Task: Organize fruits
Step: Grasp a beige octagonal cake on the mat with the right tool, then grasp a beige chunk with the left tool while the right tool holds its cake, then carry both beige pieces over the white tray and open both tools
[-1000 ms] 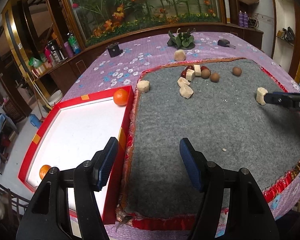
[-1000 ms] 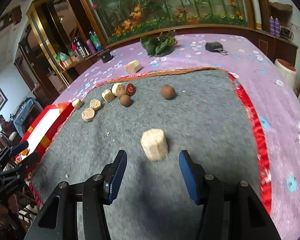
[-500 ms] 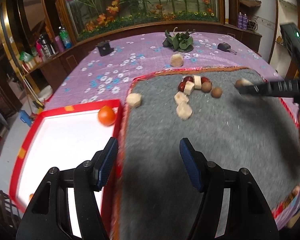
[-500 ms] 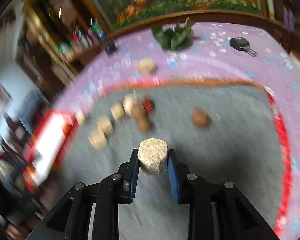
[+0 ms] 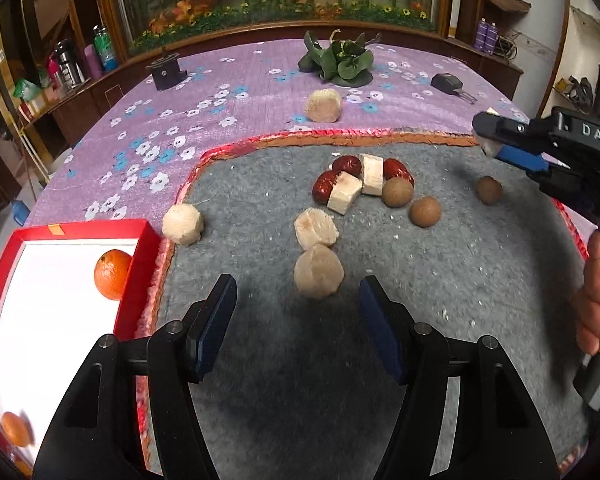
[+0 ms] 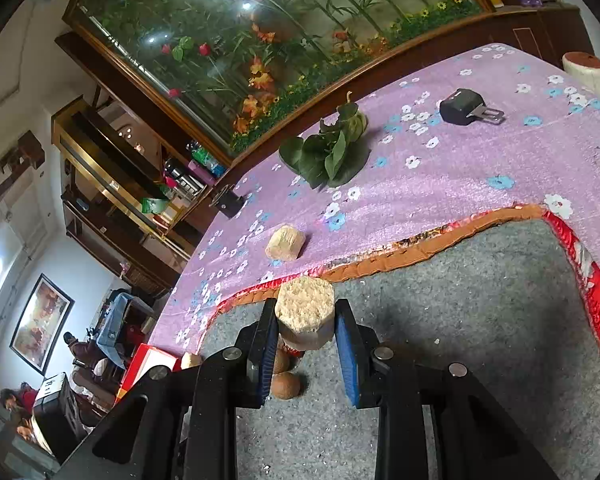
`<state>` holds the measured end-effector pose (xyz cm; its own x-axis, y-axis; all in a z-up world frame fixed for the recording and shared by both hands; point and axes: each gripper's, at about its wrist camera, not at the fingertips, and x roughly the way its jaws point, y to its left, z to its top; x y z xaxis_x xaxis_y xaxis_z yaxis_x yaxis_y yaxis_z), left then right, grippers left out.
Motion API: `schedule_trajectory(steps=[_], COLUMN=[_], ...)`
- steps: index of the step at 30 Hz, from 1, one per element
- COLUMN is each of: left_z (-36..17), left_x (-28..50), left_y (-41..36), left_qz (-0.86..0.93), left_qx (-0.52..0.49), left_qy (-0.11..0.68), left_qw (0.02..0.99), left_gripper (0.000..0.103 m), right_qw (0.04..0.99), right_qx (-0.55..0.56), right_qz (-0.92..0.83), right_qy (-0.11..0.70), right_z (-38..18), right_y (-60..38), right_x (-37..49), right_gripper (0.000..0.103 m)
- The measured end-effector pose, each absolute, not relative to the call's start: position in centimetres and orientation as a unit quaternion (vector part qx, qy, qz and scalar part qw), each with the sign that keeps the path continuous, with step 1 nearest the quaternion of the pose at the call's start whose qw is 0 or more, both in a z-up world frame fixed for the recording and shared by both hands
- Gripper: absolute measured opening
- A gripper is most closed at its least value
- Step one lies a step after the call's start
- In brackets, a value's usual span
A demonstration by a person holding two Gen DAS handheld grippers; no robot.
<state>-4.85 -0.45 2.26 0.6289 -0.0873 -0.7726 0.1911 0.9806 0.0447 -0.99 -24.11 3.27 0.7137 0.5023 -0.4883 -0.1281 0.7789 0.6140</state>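
One pale fruit chunk [image 6: 305, 316] is clamped in the right gripper [image 6: 305, 322] jaws, lifted over the grey mat [image 6: 480, 320], while the left gripper [image 5: 298, 316] gapes empty; next, probably carry it to the red tray [image 5: 142, 276].

A lived-in home sitting room, purple flowered tabletop [image 5: 228, 92] across mid-frame, glass-fronted flower display [image 6: 260, 40] along the top, dark wooden shelves [image 6: 112, 184] with flasks upper left, framed picture [image 6: 40, 322] on the lower-left wall
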Motion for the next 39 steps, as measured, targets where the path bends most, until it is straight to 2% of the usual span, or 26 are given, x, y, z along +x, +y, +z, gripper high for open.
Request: schedule_trajectory(steps=[3,7,11,14,26,39], left_z=[1.9,1.5,1.4,1.5,3.5,7.3], left_x=[-4.1,-3.5,-3.5,-3.7,-8.0,-14.7], left_y=[-0.3,-0.1,-0.4,-0.5,1.5,8.8], left_qz=[-0.074,-0.08,-0.1,-0.106,-0.093,-0.018], left_qx=[0.052,0.039,0.032,0.029,0.003,-0.01], left_qy=[0.429,0.438,0.439,0.436,0.403,0.334], left_qw=[0.899,0.894,0.892,0.893,0.91,0.942], left_gripper=[0.064,0.051,0.034,0.026,0.025,0.026], right_qw=[0.876,0.877,0.877,0.877,0.884,0.912], right_qx=[0.28,0.27,0.276,0.287,0.284,0.237], right_qz=[0.184,0.191,0.188,0.183,0.172,0.119], right_qy=[0.346,0.35,0.347,0.339,0.329,0.312], right_z=[3.1,3.2,3.1,3.1,3.5,3.6], right_y=[-24.0,-23.4,-23.8,-24.4,-24.8,-24.9], right_x=[-0.4,-0.6,-0.6,-0.6,-0.7,-1.1], right_gripper=[0.027,0.027,0.027,0.027,0.027,0.027])
